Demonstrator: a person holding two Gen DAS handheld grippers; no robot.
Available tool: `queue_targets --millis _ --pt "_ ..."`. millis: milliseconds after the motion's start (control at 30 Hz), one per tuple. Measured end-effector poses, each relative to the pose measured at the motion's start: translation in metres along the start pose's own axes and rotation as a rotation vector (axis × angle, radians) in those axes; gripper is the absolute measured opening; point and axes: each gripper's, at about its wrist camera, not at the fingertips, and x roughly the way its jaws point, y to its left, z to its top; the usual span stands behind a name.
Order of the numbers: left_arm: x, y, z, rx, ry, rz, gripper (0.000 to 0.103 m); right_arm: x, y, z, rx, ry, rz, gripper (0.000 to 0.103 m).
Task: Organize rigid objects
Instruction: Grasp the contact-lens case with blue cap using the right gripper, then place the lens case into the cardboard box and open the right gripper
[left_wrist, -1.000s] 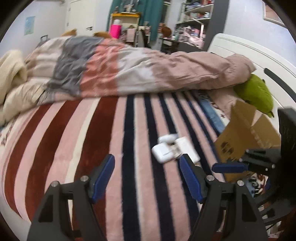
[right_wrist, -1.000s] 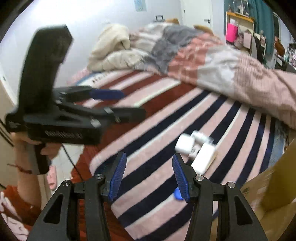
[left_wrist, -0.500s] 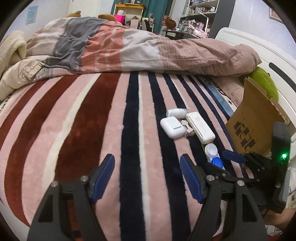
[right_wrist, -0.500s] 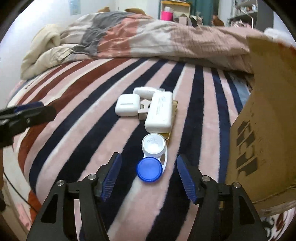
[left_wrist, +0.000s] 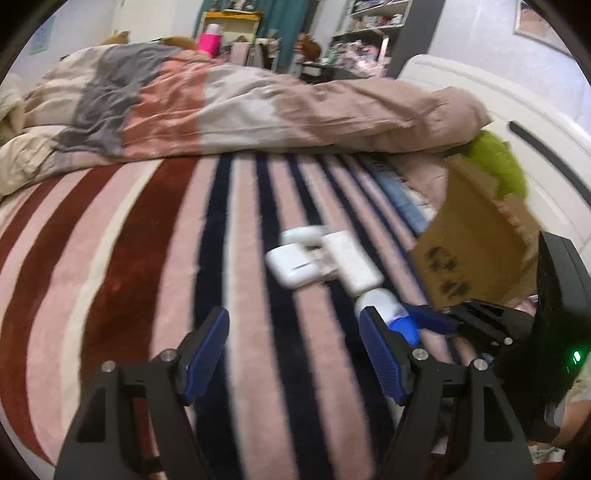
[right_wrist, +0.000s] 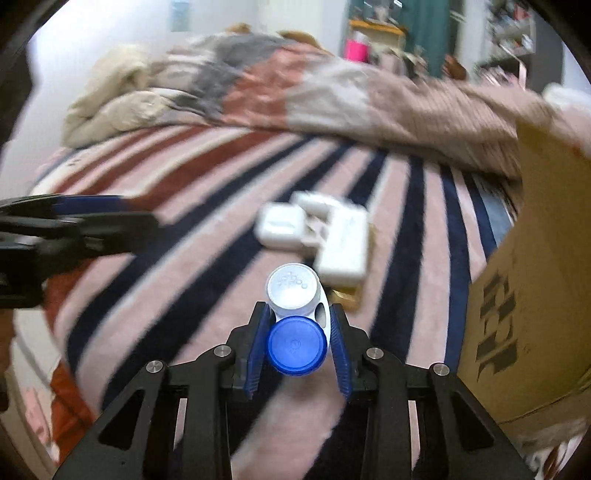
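Observation:
My right gripper (right_wrist: 297, 334) is shut on a contact lens case (right_wrist: 295, 314) with one white cap and one blue cap; it also shows in the left wrist view (left_wrist: 388, 310). Beyond it on the striped blanket lie a white earbud case (right_wrist: 279, 227), a long white box (right_wrist: 343, 245) and a small white tube (right_wrist: 314, 203). The earbud case (left_wrist: 291, 264) and the white box (left_wrist: 351, 260) show in the left wrist view too. My left gripper (left_wrist: 295, 341) is open and empty, left of the right gripper (left_wrist: 428, 319).
A cardboard box (right_wrist: 535, 280) stands open at the right, also in the left wrist view (left_wrist: 469, 243). A bunched duvet (left_wrist: 258, 107) lies across the far side of the bed. A green plush (left_wrist: 498, 166) rests by the white headboard (left_wrist: 517, 122).
My right gripper has moved forward and closed on the lens case, which lay free between its open fingers before. The left gripper's view shifted slightly; it stays open.

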Motion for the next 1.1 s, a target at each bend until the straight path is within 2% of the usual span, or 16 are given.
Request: queue_targets --millis 133,233,367,500,633,800,933,1100 --pt "-0.016 -0.024 0.018 0.036 -0.035 -0.125 0.067 -0.032 0.009 0.019 -0.108 -0.048 0.136 0.028" --pt "-0.030 -0.046 0.035 0.078 -0.064 -0.194 0.049 -0.059 0.010 0.033 -0.163 -0.108 0.193 0.028" --pt "-0.042 -0.068 0.057 0.111 -0.076 -0.221 0.035 -0.088 -0.003 0.052 -0.190 -0.175 0.198 0.028" --pt "-0.041 -0.101 0.080 0.171 -0.065 -0.254 0.031 -0.108 -0.033 0.064 -0.160 -0.214 0.220 0.028" --pt "-0.027 -0.133 0.098 0.214 -0.041 -0.280 0.027 -0.122 -0.070 0.066 -0.126 -0.228 0.205 0.028" --pt "0.006 -0.182 0.112 0.293 0.035 -0.300 0.026 -0.127 -0.116 0.059 -0.070 -0.193 0.174 0.028" --pt "0.038 -0.207 0.120 0.300 0.111 -0.333 0.026 -0.123 -0.154 0.051 -0.012 -0.125 0.127 0.028" --pt "0.070 -0.231 0.123 0.331 0.188 -0.323 0.026 -0.112 -0.186 0.047 0.036 -0.015 0.087 0.028"
